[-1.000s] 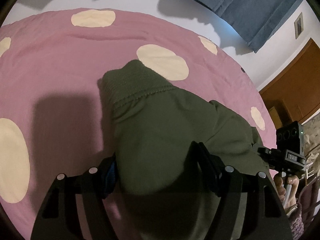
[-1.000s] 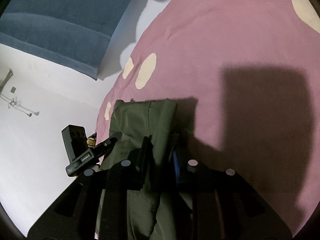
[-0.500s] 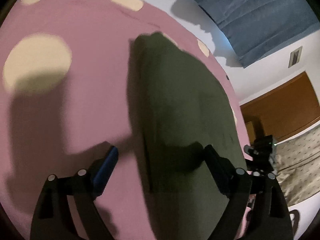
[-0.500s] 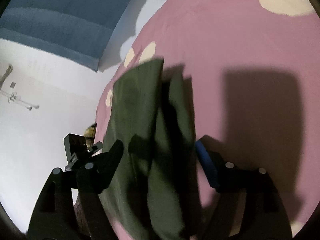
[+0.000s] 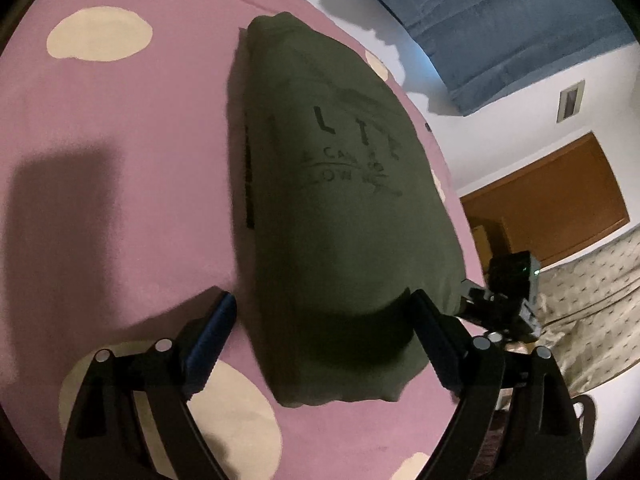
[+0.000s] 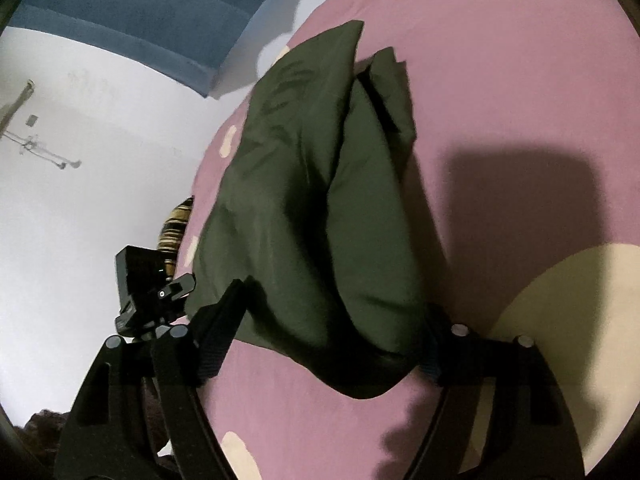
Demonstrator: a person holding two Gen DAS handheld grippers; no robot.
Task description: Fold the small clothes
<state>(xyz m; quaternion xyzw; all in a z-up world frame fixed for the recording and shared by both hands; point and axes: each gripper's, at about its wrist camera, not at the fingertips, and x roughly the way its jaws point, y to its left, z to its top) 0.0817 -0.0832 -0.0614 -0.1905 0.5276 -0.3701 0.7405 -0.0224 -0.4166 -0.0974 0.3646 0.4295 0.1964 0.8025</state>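
A dark olive green garment (image 5: 336, 208) with faint printed letters lies folded in a long bundle on the pink spotted bed cover (image 5: 120, 168). My left gripper (image 5: 324, 320) is open, its fingers astride the near end of the bundle, not gripping it. In the right wrist view the same garment (image 6: 312, 200) lies in thick folds, and my right gripper (image 6: 332, 308) is open with its fingers either side of the other near end. Each gripper shows in the other's view, the right one (image 5: 508, 296) and the left one (image 6: 148, 292).
The pink cover with cream spots (image 6: 520, 120) spreads wide on all sides. A blue headboard (image 5: 500, 20) and white wall lie beyond. A brown wooden door (image 5: 560, 200) and a patterned beige fabric (image 5: 592, 300) are at the right.
Both grippers were shut on the garment a second ago; they have opened and let it go. It now lies flat, and both grippers have drawn back a little.
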